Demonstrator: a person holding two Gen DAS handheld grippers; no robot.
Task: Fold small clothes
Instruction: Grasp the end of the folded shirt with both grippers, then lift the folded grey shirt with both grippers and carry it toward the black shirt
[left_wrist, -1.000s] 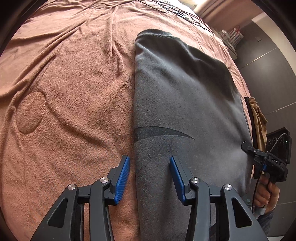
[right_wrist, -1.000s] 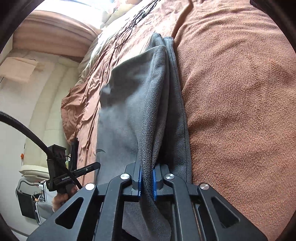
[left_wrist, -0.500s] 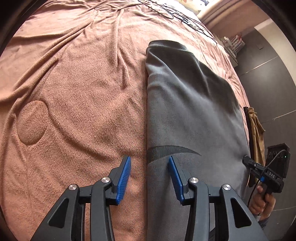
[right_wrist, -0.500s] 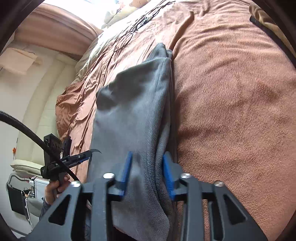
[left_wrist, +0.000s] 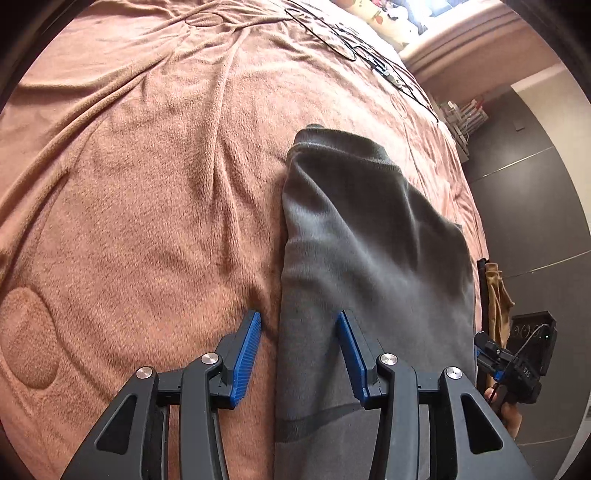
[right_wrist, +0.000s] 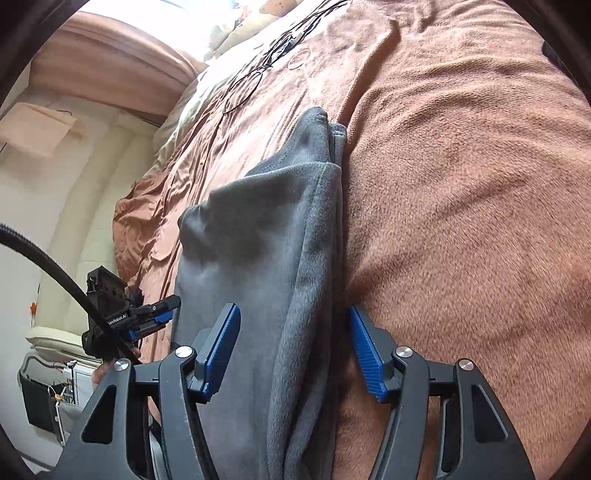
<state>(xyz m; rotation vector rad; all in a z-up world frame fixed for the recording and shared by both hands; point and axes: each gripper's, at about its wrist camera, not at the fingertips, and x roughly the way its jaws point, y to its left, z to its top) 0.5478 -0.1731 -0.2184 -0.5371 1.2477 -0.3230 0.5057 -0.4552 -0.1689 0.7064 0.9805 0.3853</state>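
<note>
A dark grey fleece garment (left_wrist: 369, 258) lies lengthwise on the brown blanket (left_wrist: 147, 206), folded over on itself. My left gripper (left_wrist: 299, 325) is open and hovers low over the garment's left edge, which runs between its blue pads (left_wrist: 247, 350) without touching them. In the right wrist view the garment (right_wrist: 258, 240) has its doubled right edge between the jaws of my right gripper (right_wrist: 291, 317). Those jaws are closing, but the pads (right_wrist: 365, 354) stand clear of the cloth. Each view shows the other gripper at the garment's far side: the right gripper (left_wrist: 517, 365) and the left gripper (right_wrist: 140, 317).
Black cables (left_wrist: 354, 48) lie on the blanket near the pillows at the far end. A tan cloth (left_wrist: 496, 295) hangs at the bed's edge by a dark wall. A white chair and a box of electronics (right_wrist: 48, 391) stand beside the bed.
My right gripper has opened and let go of the garment's folded edge, which now lies on the bed between its jaws. My left gripper has slid over the garment's left edge.
</note>
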